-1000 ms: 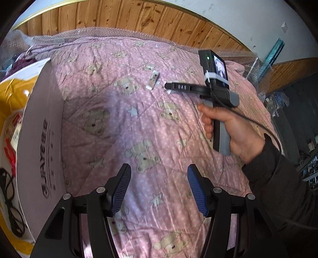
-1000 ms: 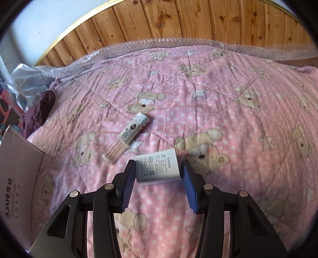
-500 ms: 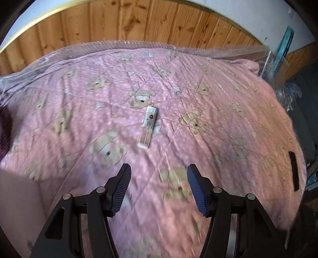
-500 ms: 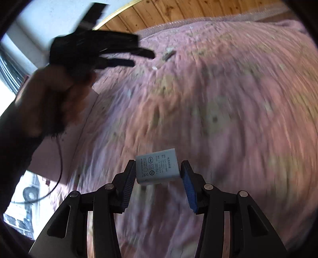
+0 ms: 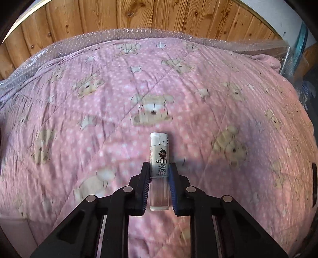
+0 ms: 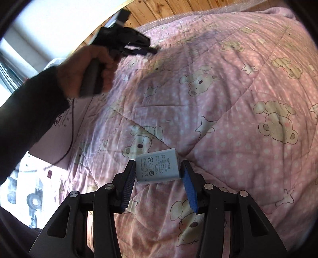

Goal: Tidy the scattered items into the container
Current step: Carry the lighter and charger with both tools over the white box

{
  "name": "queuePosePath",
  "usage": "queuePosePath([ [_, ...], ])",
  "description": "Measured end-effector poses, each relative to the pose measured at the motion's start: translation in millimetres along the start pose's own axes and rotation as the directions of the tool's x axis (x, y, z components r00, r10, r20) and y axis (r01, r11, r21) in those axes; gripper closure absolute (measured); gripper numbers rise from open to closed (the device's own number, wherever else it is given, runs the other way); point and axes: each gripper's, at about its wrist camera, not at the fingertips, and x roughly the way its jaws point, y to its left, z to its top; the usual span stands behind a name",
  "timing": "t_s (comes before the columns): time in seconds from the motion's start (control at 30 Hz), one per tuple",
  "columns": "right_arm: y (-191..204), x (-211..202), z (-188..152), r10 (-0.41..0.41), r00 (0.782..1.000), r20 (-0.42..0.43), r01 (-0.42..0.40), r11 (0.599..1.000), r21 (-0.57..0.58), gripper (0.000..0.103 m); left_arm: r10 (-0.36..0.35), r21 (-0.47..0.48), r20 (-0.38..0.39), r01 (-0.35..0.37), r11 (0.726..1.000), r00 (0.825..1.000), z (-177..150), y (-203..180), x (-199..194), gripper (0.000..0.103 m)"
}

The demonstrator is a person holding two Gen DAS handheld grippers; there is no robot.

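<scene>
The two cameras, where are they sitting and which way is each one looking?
Left wrist view: sits on the left claw, looking along its fingers toward the wooden wall; the claw is shut on a lighter over the pink bear quilt.
Right wrist view: sits on the right claw, looking across the quilt; it grips a white charger, and the person's left hand holds the other claw beyond.
Both views share the quilt and the left claw.

Bed (image 5: 198, 111) under pink bear-print quilt (image 6: 248, 89), bubble wrap (image 5: 111, 35) along far edge, lighter (image 5: 159, 156) lying on quilt.
</scene>
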Motion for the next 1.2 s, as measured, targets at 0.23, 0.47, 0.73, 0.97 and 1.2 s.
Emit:
queuePosePath([
  [0.23, 5, -2, -8, -0.019, 1.000, 0.012, 0.019, 0.999, -0.029, 0.054, -0.098, -0.086, -0.056, 0.093, 0.992, 0.994, -105, -12, -67, 0.083],
  [0.47, 35, -16, -34, -0.002, 1.000, -0.016, 0.001, 0.995, -0.097, 0.054, -0.106, -0.083, -0.119, 0.096, 0.992, 0.987, -241, -25, -125, 0.083],
  [0.73, 65, -4, -67, -0.082, 0.997, -0.008, 0.078, 0.974, -0.214, 0.053, -0.139, -0.059, -0.050, 0.136, 0.989, 0.989, -286, -37, -131, 0.062],
  [0.97, 69, -14, -67, -0.101, 0.995, 0.013, 0.102, 0.981, -0.167, 0.054, -0.160, -0.043, 0.009, 0.160, 0.986, 0.987, -296, -33, -136, 0.084],
  [1.2, 90, -26, -72, -0.112, 0.993, 0.043, 0.117, 0.980, -0.163, 0.054, -0.157, -0.059, 0.067, 0.161, 0.985, 0.985, -310, -21, -167, 0.084],
])
